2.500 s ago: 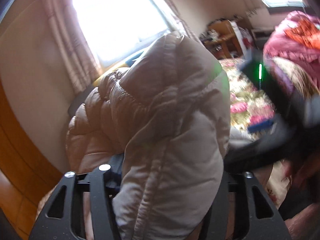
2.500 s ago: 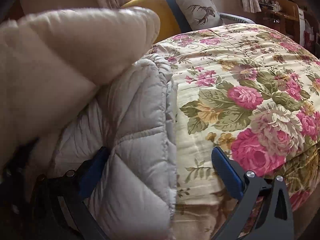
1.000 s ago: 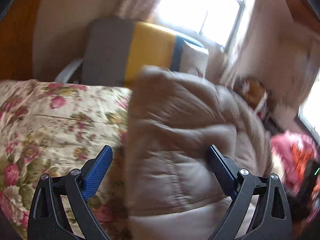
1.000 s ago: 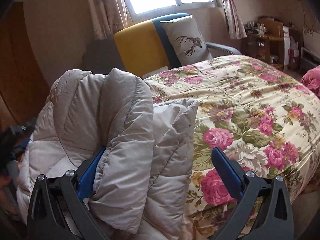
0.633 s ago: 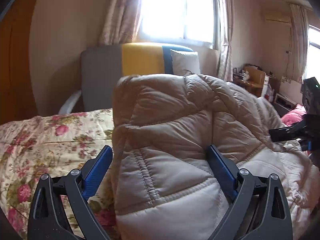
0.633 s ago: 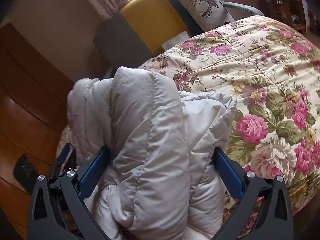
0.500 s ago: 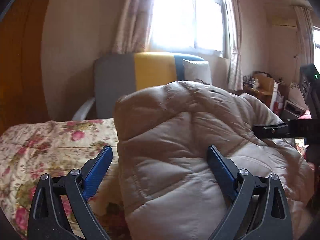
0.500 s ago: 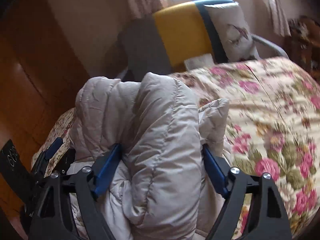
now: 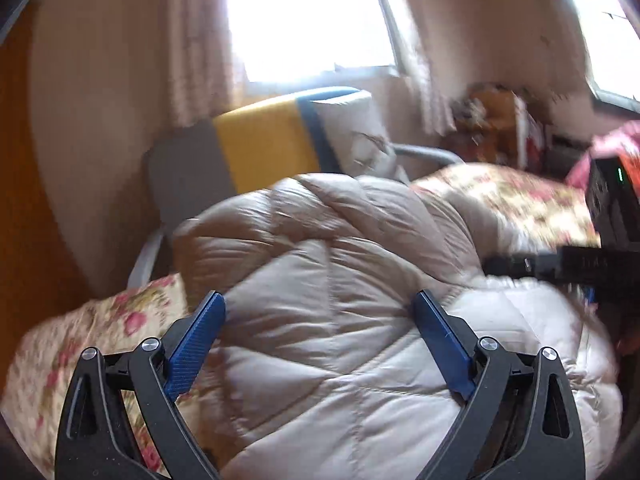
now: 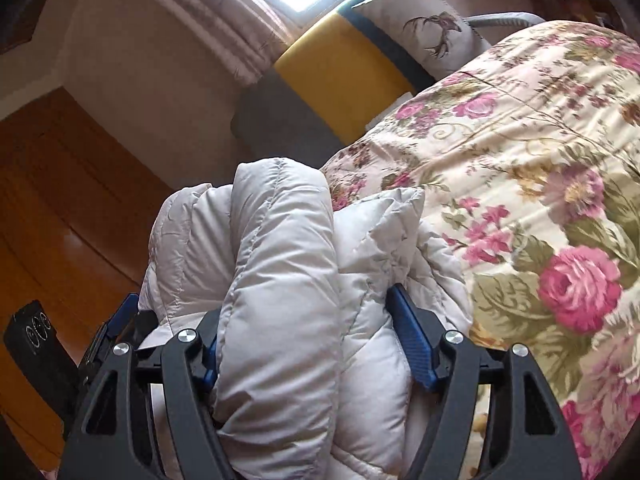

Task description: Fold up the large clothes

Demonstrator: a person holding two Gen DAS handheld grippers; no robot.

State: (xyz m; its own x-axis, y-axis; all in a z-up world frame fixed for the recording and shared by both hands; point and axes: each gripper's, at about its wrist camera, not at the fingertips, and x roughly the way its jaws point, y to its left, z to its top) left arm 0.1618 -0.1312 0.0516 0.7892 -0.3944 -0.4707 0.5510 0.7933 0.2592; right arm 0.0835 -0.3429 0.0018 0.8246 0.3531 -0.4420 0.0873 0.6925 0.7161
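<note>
A pale beige quilted down jacket [image 9: 340, 320] lies bunched on the near corner of the bed. My left gripper [image 9: 318, 300] stands open and wide, the jacket's bulk bulging between its blue pads [image 9: 200, 332]. In the right wrist view the jacket [image 10: 280, 260] is folded into a thick roll, and my right gripper [image 10: 302, 308] is shut on it, with the blue pads [image 10: 412, 344] pressed into its sides. The left gripper [image 10: 116, 324] shows at the jacket's far left side there. The right gripper's black body [image 9: 560, 268] reaches in from the right in the left wrist view.
A floral quilt [image 10: 540, 160] covers the bed. Behind it stands a grey and yellow chair [image 10: 344, 76] with a deer-print pillow [image 10: 432, 40]. A wooden wardrobe [image 10: 60, 200] is at the left, cluttered shelves [image 9: 496, 120] and a pink bundle [image 9: 616, 140] at the far right.
The right jaws came in from wide apart and clamped the folded jacket roll. Both views swung and rolled. The left jaws stayed wide with the jacket between them.
</note>
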